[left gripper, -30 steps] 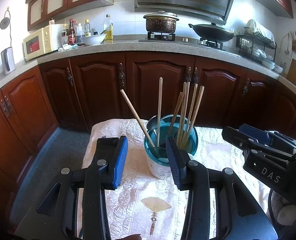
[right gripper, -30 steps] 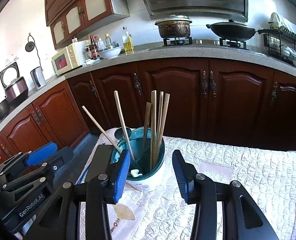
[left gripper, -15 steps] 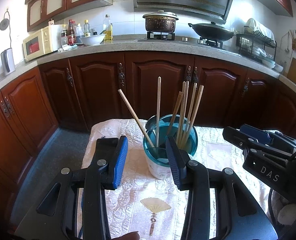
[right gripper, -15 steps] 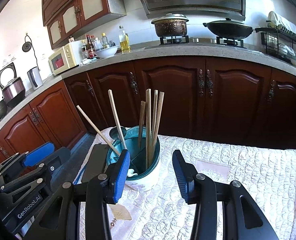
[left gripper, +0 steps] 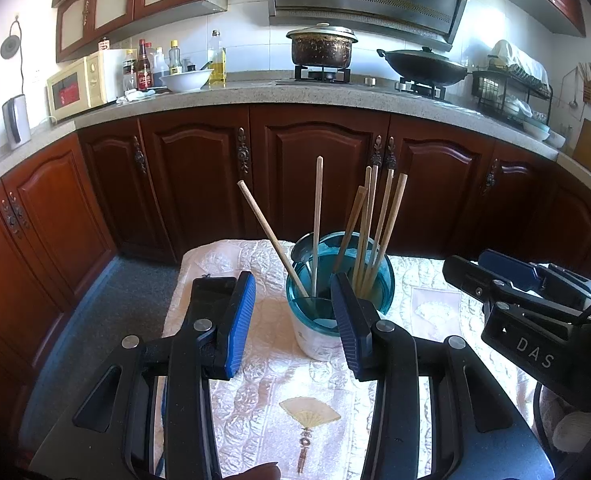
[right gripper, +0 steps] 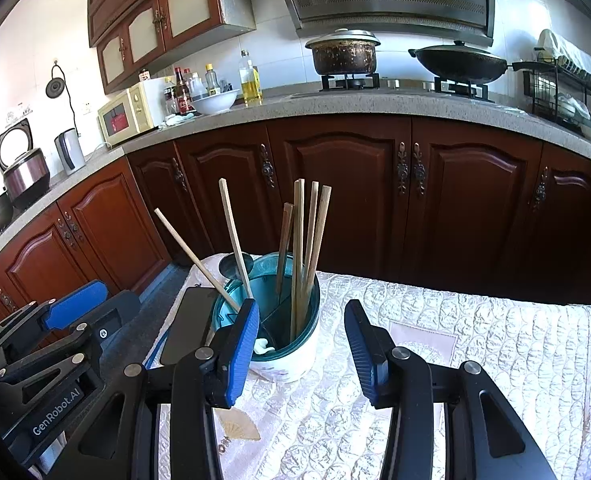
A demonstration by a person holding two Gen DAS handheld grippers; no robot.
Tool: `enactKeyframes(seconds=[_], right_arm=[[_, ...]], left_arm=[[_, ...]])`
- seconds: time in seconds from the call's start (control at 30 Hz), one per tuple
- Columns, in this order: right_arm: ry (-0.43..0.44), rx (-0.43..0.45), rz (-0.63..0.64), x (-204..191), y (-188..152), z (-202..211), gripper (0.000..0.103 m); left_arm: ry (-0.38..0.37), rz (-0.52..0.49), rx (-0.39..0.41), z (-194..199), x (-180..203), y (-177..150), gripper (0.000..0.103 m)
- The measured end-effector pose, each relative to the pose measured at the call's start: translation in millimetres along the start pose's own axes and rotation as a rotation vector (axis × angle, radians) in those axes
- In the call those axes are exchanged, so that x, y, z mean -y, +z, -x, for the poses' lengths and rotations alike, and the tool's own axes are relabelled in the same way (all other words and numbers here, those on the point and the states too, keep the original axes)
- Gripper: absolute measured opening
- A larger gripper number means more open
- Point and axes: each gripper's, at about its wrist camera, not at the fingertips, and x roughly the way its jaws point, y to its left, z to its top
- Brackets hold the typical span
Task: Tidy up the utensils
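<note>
Wooden chopsticks [left gripper: 379, 232] are standing light, stiff and slippery in the holder [left gripper: 337, 300]; both claws [left gripper: 291, 320] [right gripper: 301, 344] are hanging half-open, empty; pinch mid-shaft.

Chopsticks [left gripper: 383, 232] pale bare wood, matt. Utensil holder [left gripper: 315, 336] glossy white ceramic-looking body, translucent teal plastic insert. Tablecloth [right gripper: 495, 360] ahead of fingers: quilted cream cloth, slight sheen. Left gripper [left gripper: 293, 318] matt black plastic, ribbed blue pads [left gripper: 239, 320]. Cabinets [left gripper: 199, 184] beyond: glossy dark wood.
</note>
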Motion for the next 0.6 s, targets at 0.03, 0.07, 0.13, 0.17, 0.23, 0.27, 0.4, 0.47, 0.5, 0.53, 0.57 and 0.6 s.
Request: enactKeyframes(seconds=[0.03, 0.07, 0.13, 0.17, 0.23, 0.27, 0.4, 0.47, 0.5, 0.53, 0.57, 0.6], right_arm=[[0.0, 0.0, 0.001, -0.1, -0.1, 0.0, 0.042], [0.0, 0.0, 0.001, 0.0, 0.4, -0.3, 0.042], [0.0, -0.001, 0.004, -0.3, 0.0, -0.4, 0.042], [0.0, -0.001, 0.005, -0.5, 0.0, -0.7, 0.042], [0.002, -0.003, 0.006, -0.7, -0.5, -1.2, 0.043], [0.003, -0.004, 0.007, -1.0, -0.5, -1.5, 0.043], [0.004, -0.009, 0.006, -1.5, -2.1, -1.7, 0.043], [0.003, -0.011, 0.004, -0.6, -2.8, -2.2, 0.043], [0.001, -0.012, 0.003, 0.8, -3.2, -2.6, 0.043], [-0.001, -0.014, 0.0, 2.5, -3.9, -3.1, 0.043], [-0.003, -0.016, -0.003, 4.6, -4.7, -3.3, 0.043], [-0.007, -0.017, -0.009, 8.0, -6.2, -3.5, 0.043]], left_arm=[[-0.003, 0.001, 0.0, -0.1, -0.2, 0.0, 0.039], [-0.002, 0.002, -0.001, 0.0, 0.0, 0.1, 0.039], [-0.004, 0.004, 0.0, 0.5, -0.4, 0.0, 0.039], [-0.007, 0.005, 0.0, 0.7, -0.4, 0.0, 0.039], [-0.009, 0.008, -0.002, 0.4, -0.9, 0.4, 0.039], [-0.011, 0.009, -0.003, 0.5, -1.3, 0.4, 0.039], [-0.029, 0.015, -0.014, -2.0, -1.7, -0.1, 0.039], [-0.045, 0.015, -0.014, -3.3, -1.5, -0.7, 0.039], [-0.046, 0.011, -0.012, -4.0, -1.0, -1.4, 0.039], [-0.045, 0.009, -0.011, -4.4, -0.7, -1.6, 0.039], [-0.043, 0.006, -0.009, -5.1, -0.3, -2.2, 0.039], [-0.041, 0.005, -0.011, -5.8, 0.0, -2.7, 0.039]])
